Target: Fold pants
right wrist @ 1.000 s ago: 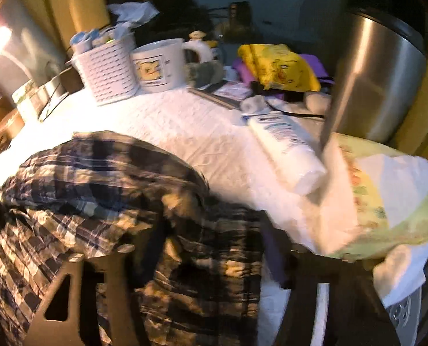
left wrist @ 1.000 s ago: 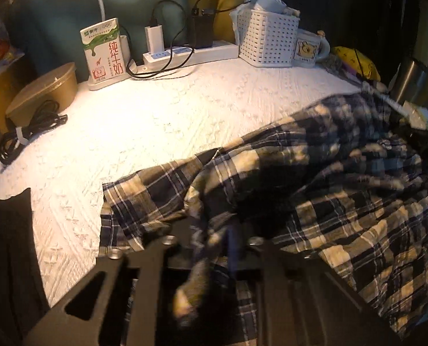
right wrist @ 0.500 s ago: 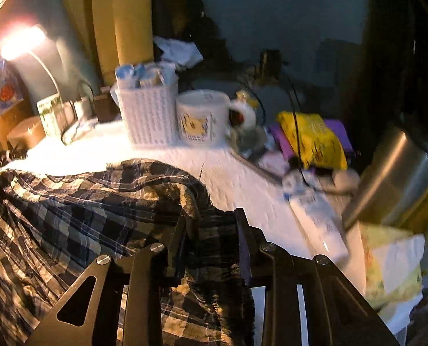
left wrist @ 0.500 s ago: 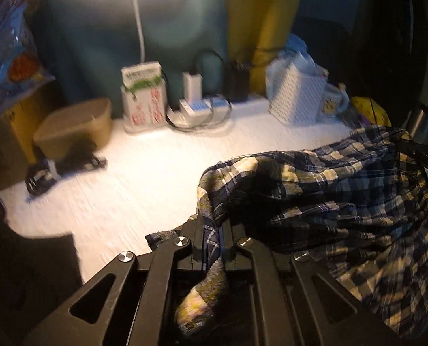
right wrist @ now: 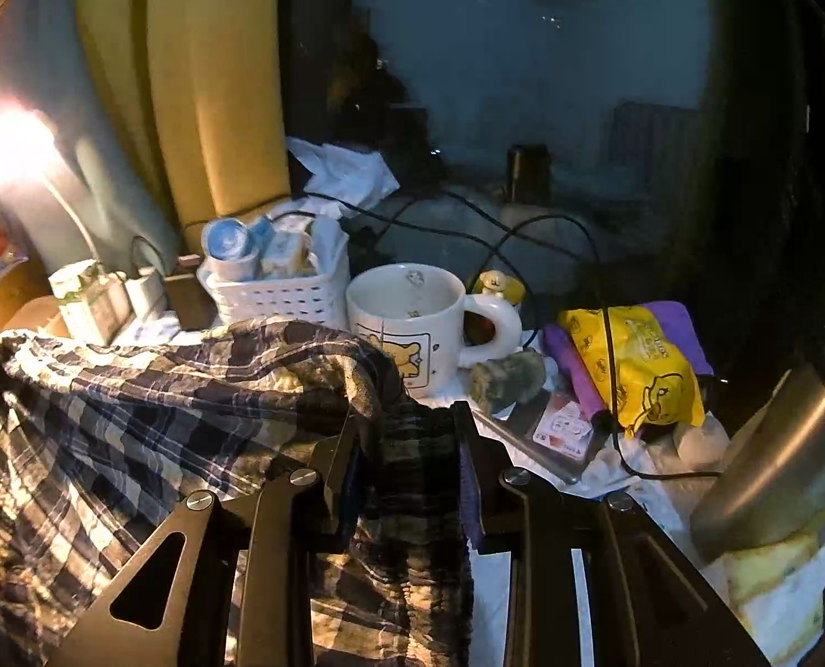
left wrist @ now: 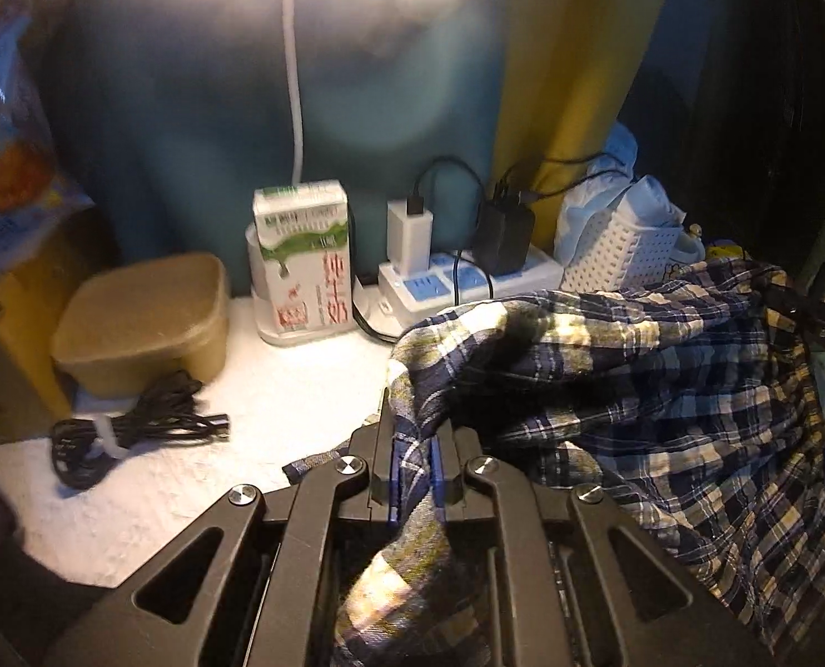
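The blue and cream plaid pants (left wrist: 635,378) hang in a sagging span between my two grippers, lifted above the white textured tablecloth (left wrist: 162,500). My left gripper (left wrist: 412,444) pinches one bunched edge of the cloth; its jaws are opening slightly, with the fabric still pressed between the pads. In the right wrist view the pants (right wrist: 162,389) drape off to the left, and my right gripper (right wrist: 407,444) is shut on a thick gathered fold of them. The right gripper's black tip (left wrist: 813,317) shows at the far end of the cloth in the left wrist view.
Along the back wall stand a milk carton (left wrist: 301,261), a power strip with chargers (left wrist: 468,278), a white basket (left wrist: 618,255) and a brown box (left wrist: 145,322). A cable bundle (left wrist: 134,433) lies left. A mug (right wrist: 412,317), a yellow packet (right wrist: 640,367) and a steel pot (right wrist: 785,461) crowd the right.
Both grippers have risen and pulled back with the pants, so the cloth has left the table and hangs between them. The right jaws have narrowed onto the bunched fabric.
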The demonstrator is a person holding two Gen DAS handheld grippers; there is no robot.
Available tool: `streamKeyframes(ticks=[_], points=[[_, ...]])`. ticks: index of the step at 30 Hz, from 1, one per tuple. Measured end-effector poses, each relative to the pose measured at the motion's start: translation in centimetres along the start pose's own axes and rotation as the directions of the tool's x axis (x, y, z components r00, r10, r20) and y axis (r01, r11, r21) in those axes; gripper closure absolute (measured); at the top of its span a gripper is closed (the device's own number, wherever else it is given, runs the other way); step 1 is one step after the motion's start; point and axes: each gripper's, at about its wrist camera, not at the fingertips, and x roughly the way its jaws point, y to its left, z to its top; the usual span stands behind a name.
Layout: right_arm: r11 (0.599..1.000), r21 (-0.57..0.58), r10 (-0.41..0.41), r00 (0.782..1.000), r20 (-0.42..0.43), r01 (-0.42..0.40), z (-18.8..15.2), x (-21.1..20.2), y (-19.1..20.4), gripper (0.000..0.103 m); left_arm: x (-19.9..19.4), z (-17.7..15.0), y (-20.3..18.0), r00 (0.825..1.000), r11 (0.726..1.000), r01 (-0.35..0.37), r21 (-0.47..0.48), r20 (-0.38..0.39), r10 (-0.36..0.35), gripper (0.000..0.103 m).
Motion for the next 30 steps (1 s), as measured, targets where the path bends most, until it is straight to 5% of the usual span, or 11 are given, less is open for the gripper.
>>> streamKeyframes(ticks=[13, 19, 21, 23, 26, 30], points=[[0.997, -0.003, -0.074, 0.988, -0.136, 0.074, -2.1, 5.8, -0.6, 0.074, 3.7, -0.9, 5.3, 0.99, 0.988, -0.106, -0.109, -0.108, 0.095, 0.029], [0.996, -0.001, -0.086, 0.987, -0.134, 0.087, -1.9, 6.0, -0.7, 0.074, 6.7, -1.1, 5.0, 0.981, 0.992, -0.117, -0.055, -0.16, 0.107, 0.028], [0.994, -0.015, -0.106, 0.986, -0.13, 0.105, -1.7, 6.0, -0.8, 0.074, 7.9, -1.1, 4.5, 0.979, 0.993, -0.116, -0.023, -0.169, 0.111, 0.035], [0.993, -0.023, -0.116, 0.984, -0.132, 0.114, -1.6, 6.3, -1.0, 0.074, 9.0, -1.1, 3.7, 0.976, 0.996, -0.091, 0.011, -0.2, 0.091, 0.085], [0.99, -0.039, -0.138, 0.98, -0.141, 0.133, -1.5, 7.1, -1.5, 0.074, 9.7, -0.7, 2.9, 0.977, 0.994, -0.092, 0.053, -0.188, 0.1, 0.094], [0.98, -0.057, -0.197, 0.972, -0.126, 0.191, -0.8, 7.3, -2.2, 0.074, 9.5, 0.8, 3.5, 0.967, 0.977, -0.207, 0.046, -0.14, 0.212, 0.1]])
